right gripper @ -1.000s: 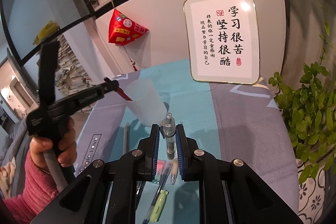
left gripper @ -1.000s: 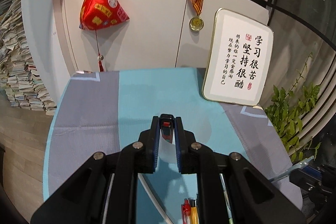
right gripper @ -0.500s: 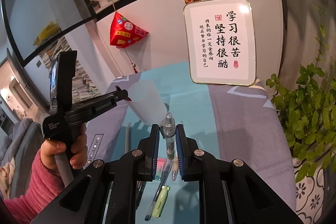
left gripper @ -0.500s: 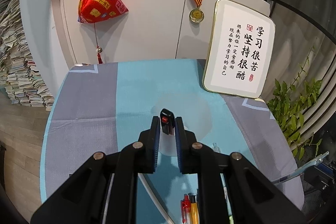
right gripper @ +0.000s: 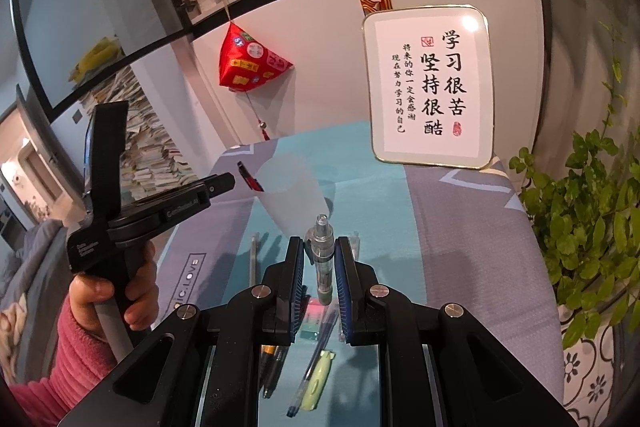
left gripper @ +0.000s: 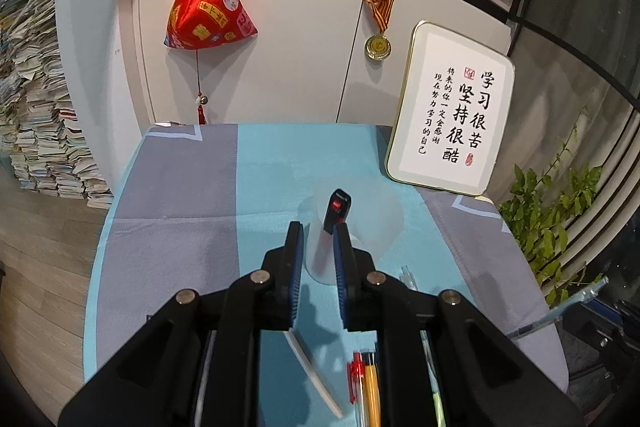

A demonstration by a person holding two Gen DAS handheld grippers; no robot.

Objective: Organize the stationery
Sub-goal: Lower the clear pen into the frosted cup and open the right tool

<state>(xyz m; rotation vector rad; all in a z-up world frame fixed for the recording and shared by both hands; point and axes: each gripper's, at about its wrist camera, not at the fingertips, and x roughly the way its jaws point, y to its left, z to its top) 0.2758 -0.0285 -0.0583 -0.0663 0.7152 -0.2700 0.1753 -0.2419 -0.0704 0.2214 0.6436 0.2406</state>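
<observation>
A translucent white cup (left gripper: pixel 352 227) stands on the blue and grey cloth; it also shows in the right wrist view (right gripper: pixel 290 197). My left gripper (left gripper: pixel 318 239) has its jaws parted just behind the cup. A black and red pen (left gripper: pixel 337 211) leans in the cup against the right finger; it also shows in the right wrist view (right gripper: pixel 250 179). The left gripper (right gripper: pixel 224 183) shows there beside the cup's rim. My right gripper (right gripper: pixel 319 255) is shut on a clear pen with a green grip (right gripper: pixel 323 259), held upright in front of the cup.
Several pens lie on the cloth near me (left gripper: pixel 366 383) (right gripper: pixel 310 375), with a pink and green eraser (right gripper: pixel 314 315). A framed calligraphy board (left gripper: pixel 452 127) leans at the back right. A green plant (right gripper: pixel 584 219) stands off the table's right edge. Stacked papers (left gripper: pixel 36 139) are on the left.
My left gripper has opened and let go of the black and red pen, which now leans in the cup. The right gripper has held still with its pen.
</observation>
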